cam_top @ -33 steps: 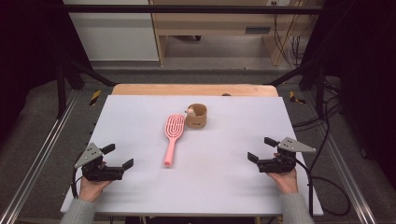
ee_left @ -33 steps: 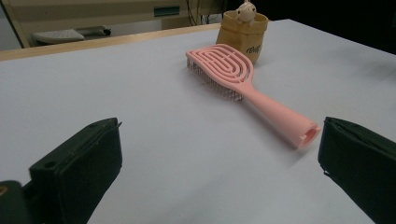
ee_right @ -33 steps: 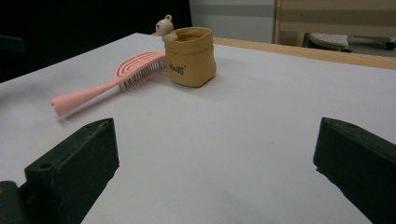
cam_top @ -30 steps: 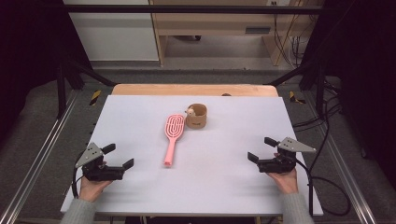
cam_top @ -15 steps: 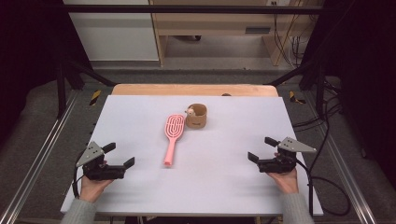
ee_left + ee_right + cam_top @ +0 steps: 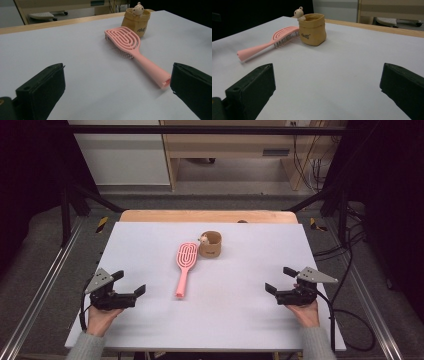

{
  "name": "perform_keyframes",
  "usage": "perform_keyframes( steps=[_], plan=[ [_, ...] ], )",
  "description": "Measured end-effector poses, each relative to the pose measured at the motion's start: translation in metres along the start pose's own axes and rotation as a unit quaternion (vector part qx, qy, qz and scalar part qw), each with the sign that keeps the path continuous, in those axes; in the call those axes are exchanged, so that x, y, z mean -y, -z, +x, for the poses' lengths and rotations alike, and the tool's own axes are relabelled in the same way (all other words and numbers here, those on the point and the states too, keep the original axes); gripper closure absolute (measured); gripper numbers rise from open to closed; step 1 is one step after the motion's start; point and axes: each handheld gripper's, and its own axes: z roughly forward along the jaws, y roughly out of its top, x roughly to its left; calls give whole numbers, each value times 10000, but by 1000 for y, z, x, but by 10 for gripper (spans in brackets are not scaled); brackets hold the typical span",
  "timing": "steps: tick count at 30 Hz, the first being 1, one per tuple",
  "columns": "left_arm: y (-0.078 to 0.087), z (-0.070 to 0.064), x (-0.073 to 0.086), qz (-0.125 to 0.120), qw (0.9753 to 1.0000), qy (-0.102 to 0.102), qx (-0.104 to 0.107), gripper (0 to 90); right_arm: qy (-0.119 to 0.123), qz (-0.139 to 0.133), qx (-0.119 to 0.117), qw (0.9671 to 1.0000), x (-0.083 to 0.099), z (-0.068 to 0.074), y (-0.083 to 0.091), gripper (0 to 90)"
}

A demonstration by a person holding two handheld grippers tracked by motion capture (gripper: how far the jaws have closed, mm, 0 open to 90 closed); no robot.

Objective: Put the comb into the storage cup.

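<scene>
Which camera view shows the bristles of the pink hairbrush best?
The left gripper view: the pink hairbrush lies close, its bristles plain along the head's edge. The right gripper view shows them farther off, beside the tan pot. The high view shows the brush's back from above.

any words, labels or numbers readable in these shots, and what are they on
One small dark print on the side of the tan pouch-shaped pot: too small and blurred to read in both gripper views, so no quote is possible.
Pink hairbrush: no text visible.
Little figure on the pot's rim: no text visible.
Left gripper and right gripper: no markings visible.
</scene>
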Motion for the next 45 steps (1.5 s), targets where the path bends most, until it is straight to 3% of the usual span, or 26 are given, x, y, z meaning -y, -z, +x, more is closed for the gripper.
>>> perform_keyframes(
  steps=[19, 27, 45],
  plan=[
    [-6, -6, -19, 277, 9995, -31, -142, 0, 5, -18, 32, 10000, -1, -1, 1, 5],
    [-16, -10, -30, 508, 9986, -101, -128, 0, 24, 20, 49, 10000, 0, -1, 0, 5],
    [-33, -20, -54, 696, 9972, -263, -65, 0, 33, 64, 34, 10000, 0, -2, 0, 5]
  ],
)
